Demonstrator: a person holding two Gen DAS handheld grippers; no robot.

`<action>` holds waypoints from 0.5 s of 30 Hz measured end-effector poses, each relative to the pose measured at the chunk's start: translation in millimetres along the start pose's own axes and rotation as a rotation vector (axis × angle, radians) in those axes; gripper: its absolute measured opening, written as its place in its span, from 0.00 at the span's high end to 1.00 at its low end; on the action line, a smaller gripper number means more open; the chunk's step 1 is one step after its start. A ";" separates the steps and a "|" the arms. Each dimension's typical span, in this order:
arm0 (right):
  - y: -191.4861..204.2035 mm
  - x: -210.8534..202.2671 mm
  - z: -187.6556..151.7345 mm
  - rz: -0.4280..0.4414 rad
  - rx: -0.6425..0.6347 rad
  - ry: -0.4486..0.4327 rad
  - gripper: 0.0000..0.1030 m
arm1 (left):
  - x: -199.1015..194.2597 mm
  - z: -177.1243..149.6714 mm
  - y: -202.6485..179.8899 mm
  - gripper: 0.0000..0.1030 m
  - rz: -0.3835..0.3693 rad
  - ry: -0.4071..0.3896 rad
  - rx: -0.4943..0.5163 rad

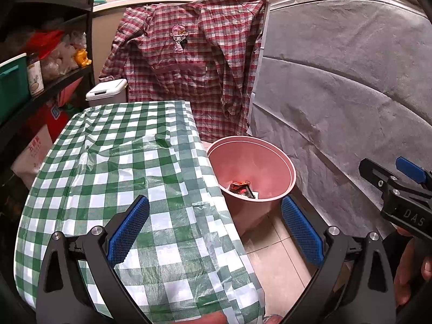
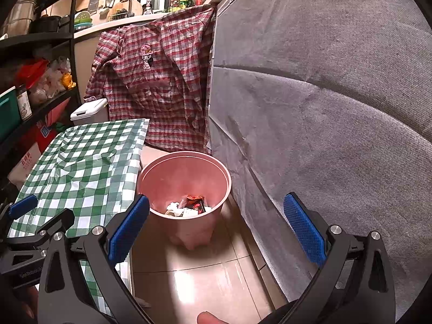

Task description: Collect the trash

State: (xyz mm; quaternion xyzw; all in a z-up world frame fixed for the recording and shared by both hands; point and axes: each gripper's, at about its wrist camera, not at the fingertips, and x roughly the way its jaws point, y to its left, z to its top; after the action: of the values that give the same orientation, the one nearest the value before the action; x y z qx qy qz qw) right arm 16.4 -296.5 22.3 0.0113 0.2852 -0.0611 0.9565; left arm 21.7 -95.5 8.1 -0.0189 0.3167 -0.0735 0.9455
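Note:
A pink bin [image 1: 259,205] stands on the tiled floor beside the table; it also shows in the right wrist view [image 2: 189,229]. Inside lie a red and black wrapper [image 1: 241,188] [image 2: 196,202] and crumpled white paper [image 2: 175,208]. My left gripper [image 1: 214,226] is open and empty, over the table's right edge near the bin. My right gripper [image 2: 216,228] is open and empty, just short of the bin and above the floor. The right gripper shows in the left wrist view [image 1: 391,181] at the right edge; the left gripper shows in the right wrist view [image 2: 40,213] at the left.
A table with a green checked cloth [image 1: 121,175] [image 2: 81,167] stands left of the bin. A grey covered surface [image 1: 351,108] [image 2: 337,108] rises on the right. A red plaid shirt [image 1: 189,62] hangs behind. A white lidded bin [image 1: 106,91] and black shelves [image 1: 48,86] stand at the left.

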 end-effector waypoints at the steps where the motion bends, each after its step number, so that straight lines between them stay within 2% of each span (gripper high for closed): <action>1: -0.4 0.6 0.4 -0.001 0.000 0.000 0.05 | -0.1 -0.4 1.2 0.07 -0.001 0.001 0.002; 15: -1.2 0.8 0.5 0.000 -0.001 -0.001 0.05 | 0.0 0.2 -1.6 0.07 -0.002 0.001 0.005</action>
State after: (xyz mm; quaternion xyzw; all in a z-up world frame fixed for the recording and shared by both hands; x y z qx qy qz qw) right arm 17.2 -297.9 22.4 0.0110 0.2847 -0.0610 0.9566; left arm 21.6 -97.1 8.5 -0.0169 0.3168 -0.0749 0.9454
